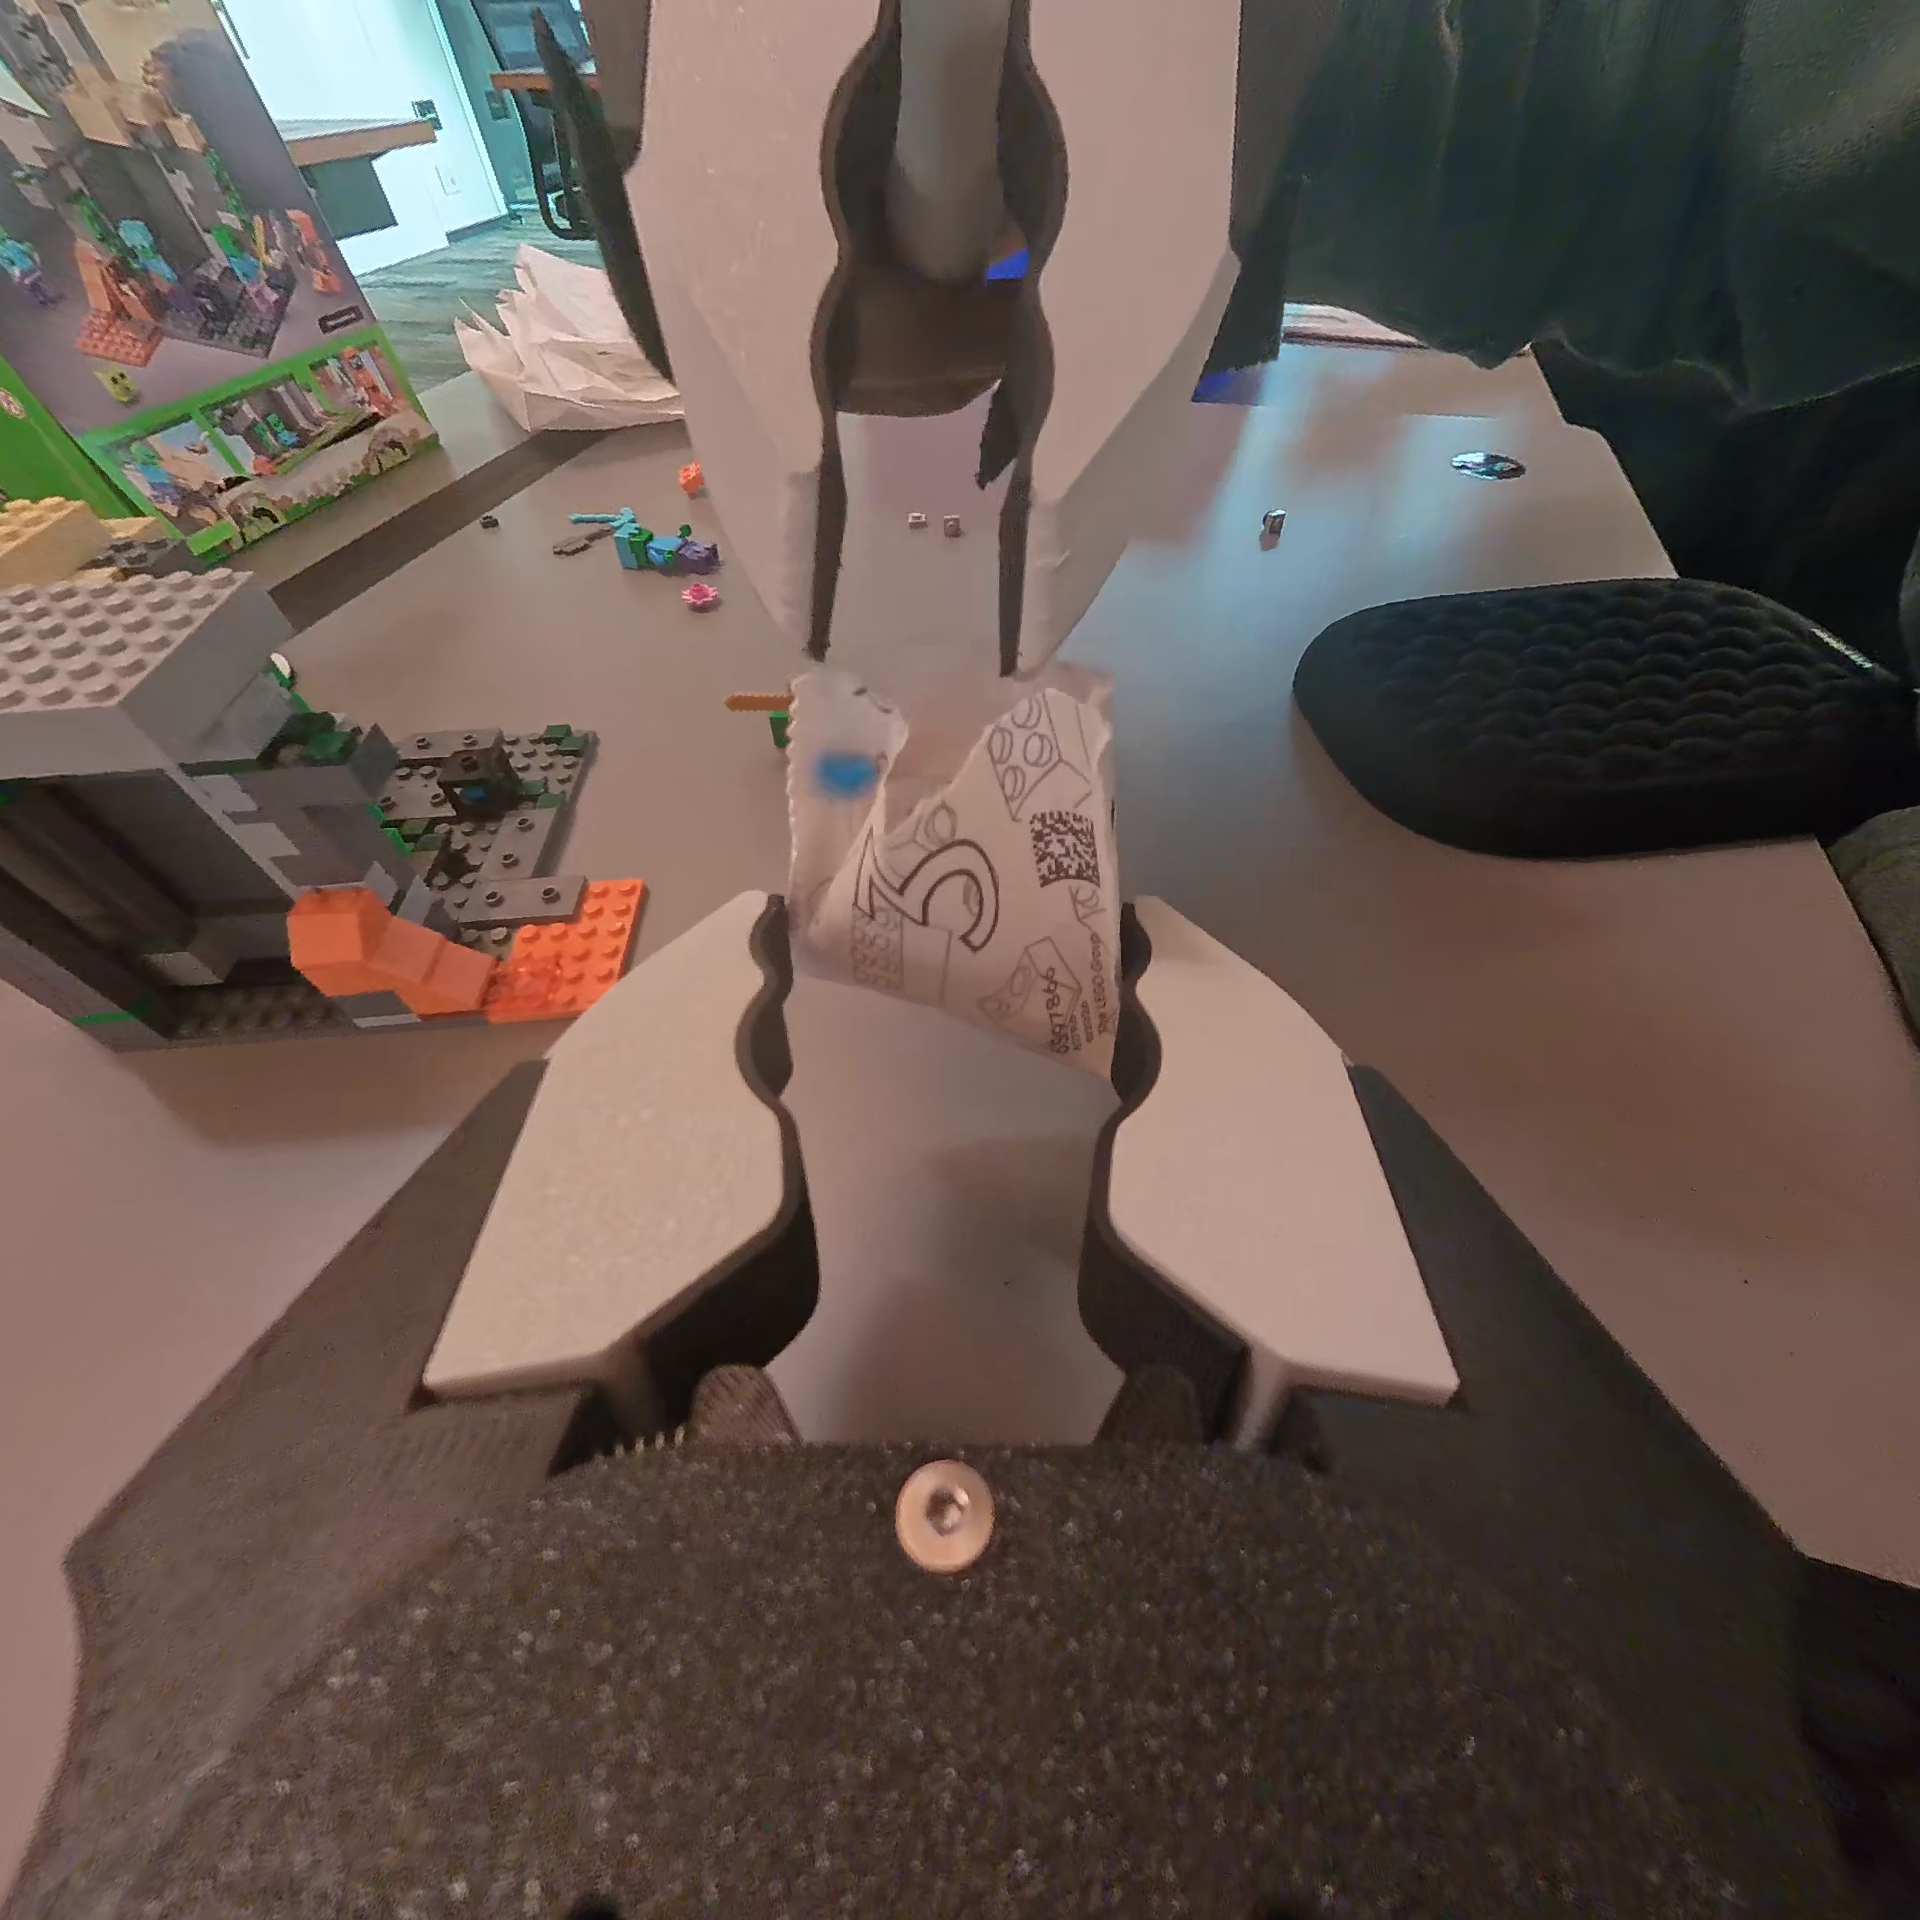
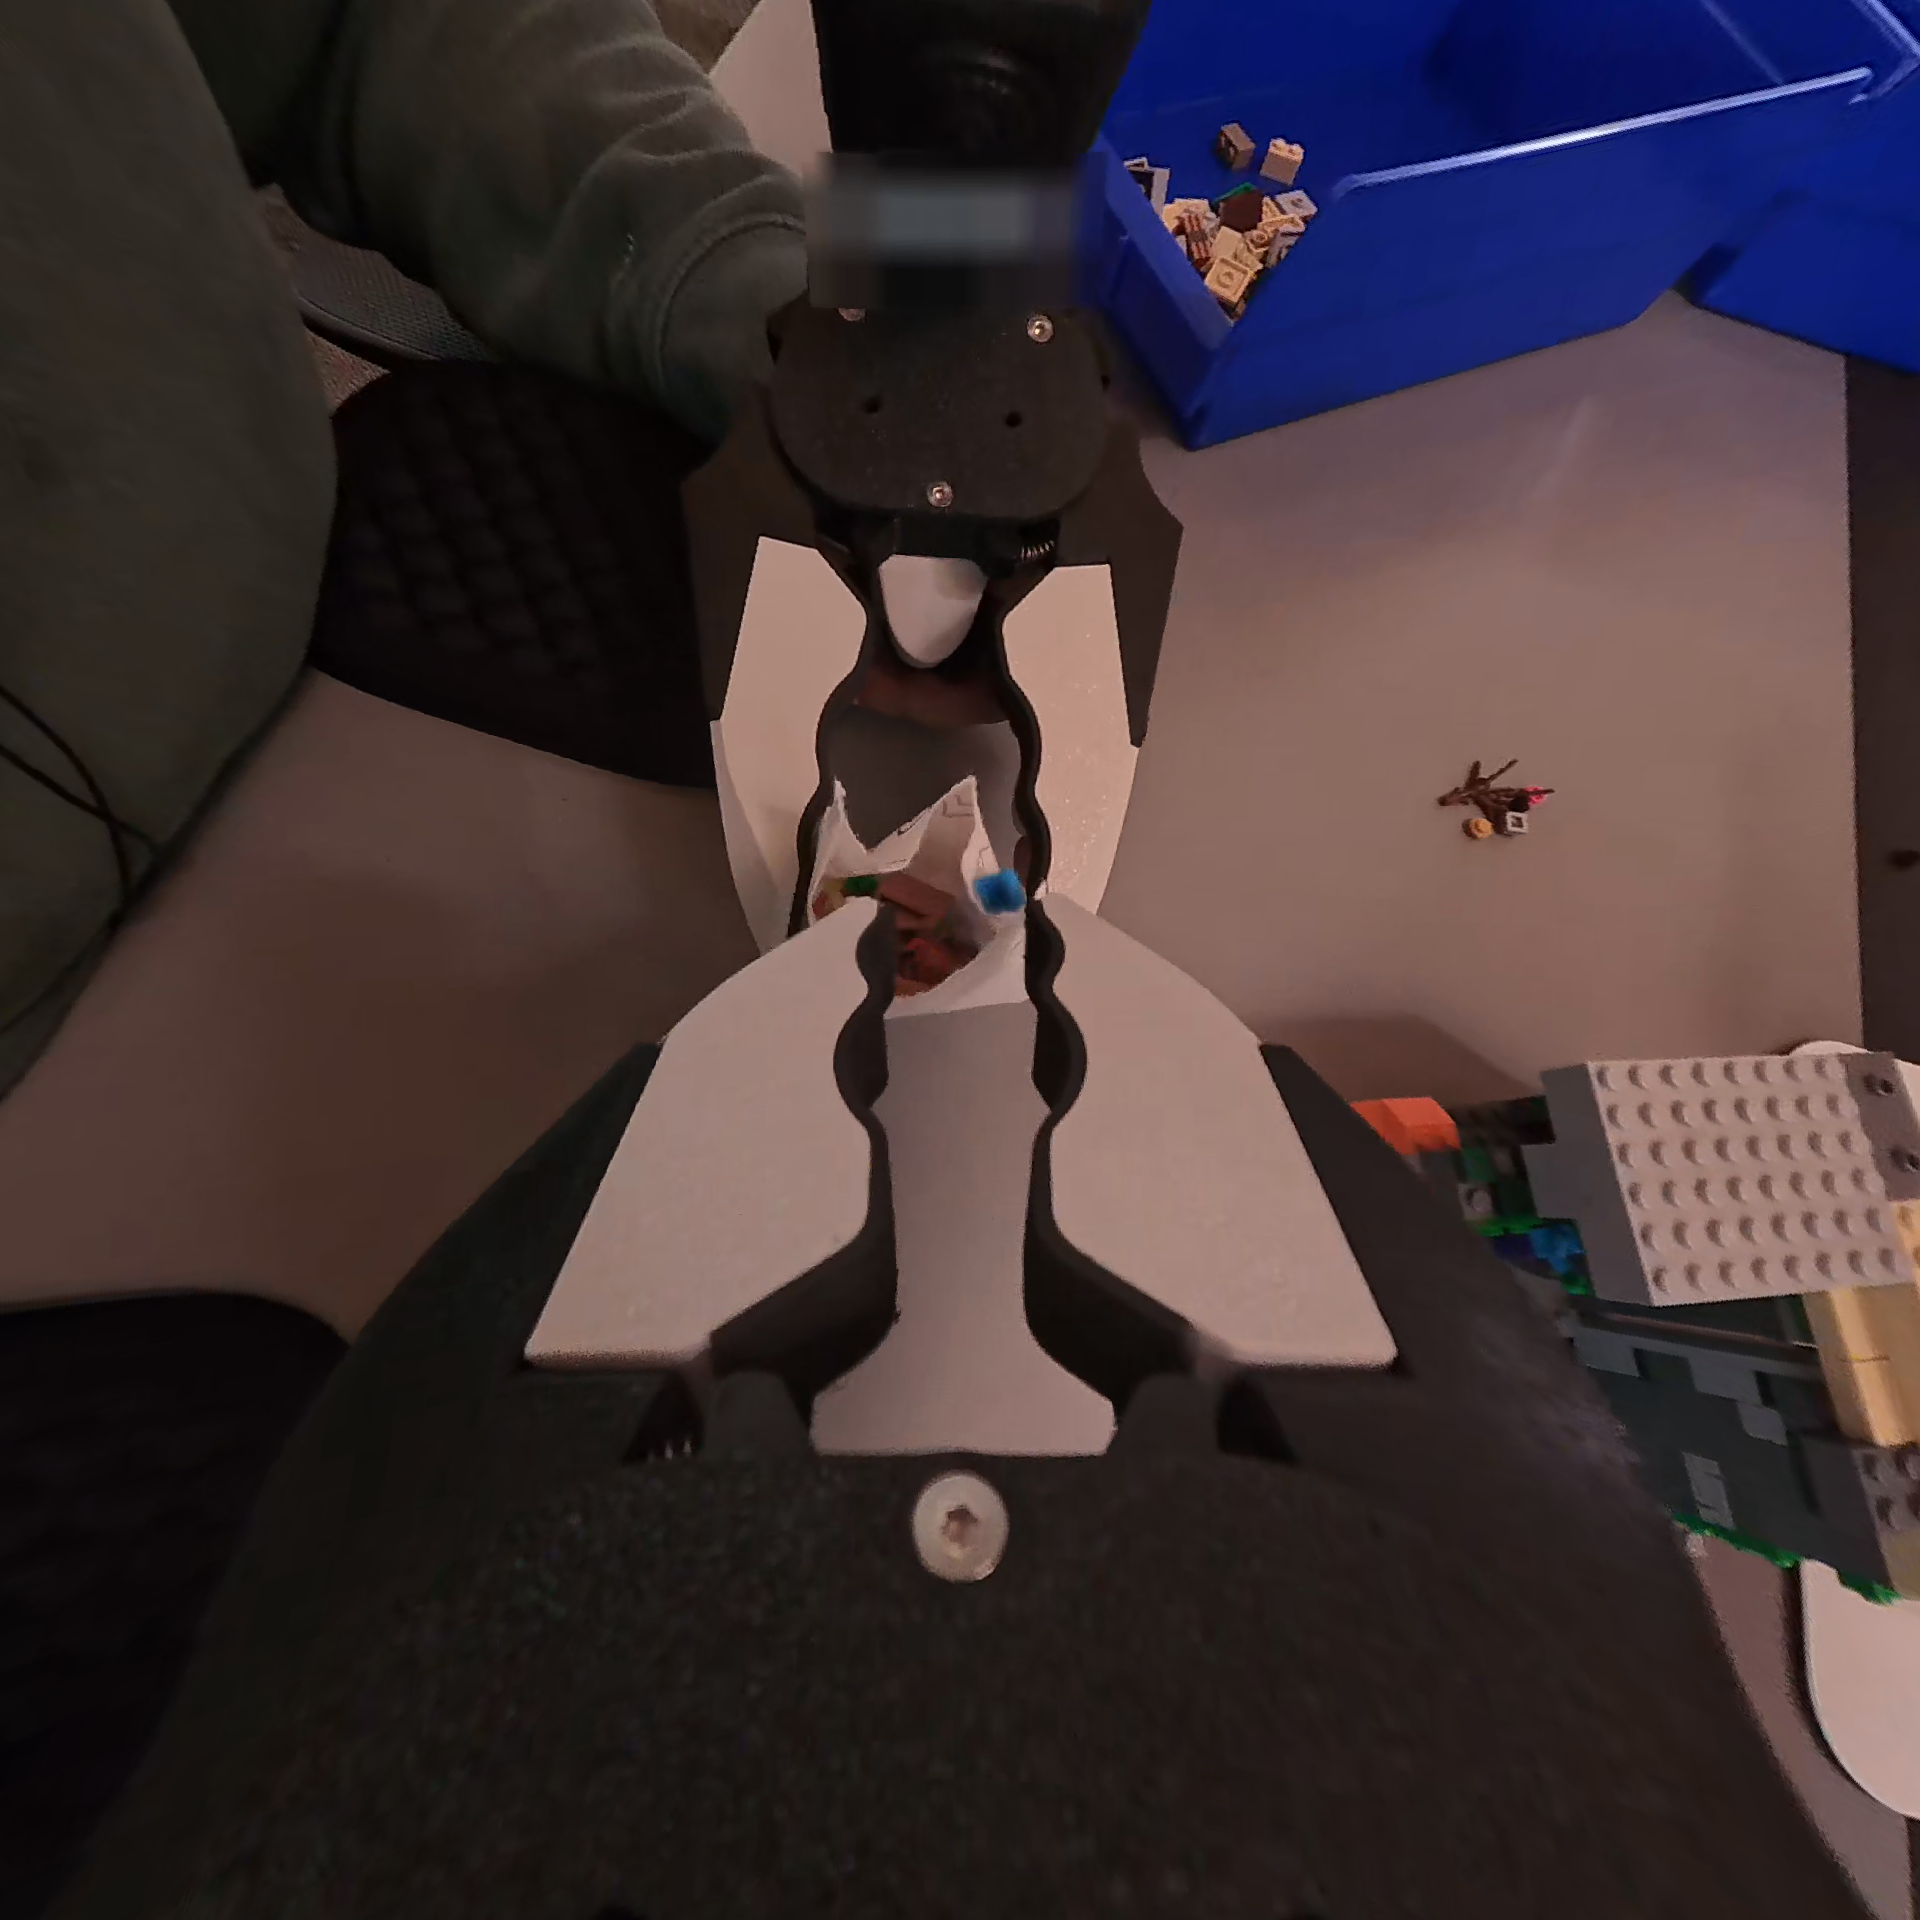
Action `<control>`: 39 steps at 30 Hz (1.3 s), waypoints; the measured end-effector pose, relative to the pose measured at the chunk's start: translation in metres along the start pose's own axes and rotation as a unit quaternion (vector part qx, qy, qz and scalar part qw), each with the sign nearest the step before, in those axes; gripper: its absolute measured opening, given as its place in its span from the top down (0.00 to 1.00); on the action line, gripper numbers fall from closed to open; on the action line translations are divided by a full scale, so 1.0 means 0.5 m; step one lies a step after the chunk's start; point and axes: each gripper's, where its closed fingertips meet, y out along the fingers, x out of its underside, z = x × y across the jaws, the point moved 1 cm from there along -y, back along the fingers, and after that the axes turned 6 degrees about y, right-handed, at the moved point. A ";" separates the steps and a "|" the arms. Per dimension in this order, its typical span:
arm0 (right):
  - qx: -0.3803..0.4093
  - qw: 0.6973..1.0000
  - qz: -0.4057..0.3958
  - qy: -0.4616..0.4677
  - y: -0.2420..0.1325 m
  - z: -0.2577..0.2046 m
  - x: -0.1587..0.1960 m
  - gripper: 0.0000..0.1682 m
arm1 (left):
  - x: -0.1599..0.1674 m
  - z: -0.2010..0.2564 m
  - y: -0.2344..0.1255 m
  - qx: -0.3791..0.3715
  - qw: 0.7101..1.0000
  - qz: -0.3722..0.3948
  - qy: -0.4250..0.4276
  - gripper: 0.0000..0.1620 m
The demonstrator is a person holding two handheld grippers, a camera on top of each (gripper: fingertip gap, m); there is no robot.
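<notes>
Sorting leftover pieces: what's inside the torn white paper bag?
Inside the torn white printed paper bag, brown pieces, a green piece and a blue piece at its rim; deeper contents are hidden.

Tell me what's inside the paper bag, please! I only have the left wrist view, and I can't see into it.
Observer: The right wrist view looks down into the paper bag through its torn top. Little brown bricks sit inside.
Operator: Any other colours?
Observer: Yes, a small blue brick sits at the edge of the opening.
Operator: Are there more bricks anywhere?
Observer: A blue bin on the table beyond the bag holds a pile of tan and grey ones.
</notes>
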 end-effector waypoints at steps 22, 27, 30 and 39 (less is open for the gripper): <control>0.023 0.993 0.032 0.108 -0.013 0.033 0.019 0.88 | -0.001 0.002 0.002 -0.009 1.000 -0.001 0.022 0.64; 0.046 0.979 -0.003 0.200 0.000 0.063 -0.004 0.88 | 0.016 -0.006 0.009 -0.050 0.995 -0.043 0.077 0.65; 0.059 0.972 -0.049 0.221 0.022 0.061 -0.012 0.88 | 0.026 -0.010 0.012 -0.066 0.991 -0.066 0.096 0.65; 0.080 0.956 -0.148 0.241 0.074 0.059 0.037 0.89 | 0.042 -0.040 0.006 -0.129 0.977 -0.111 0.126 0.67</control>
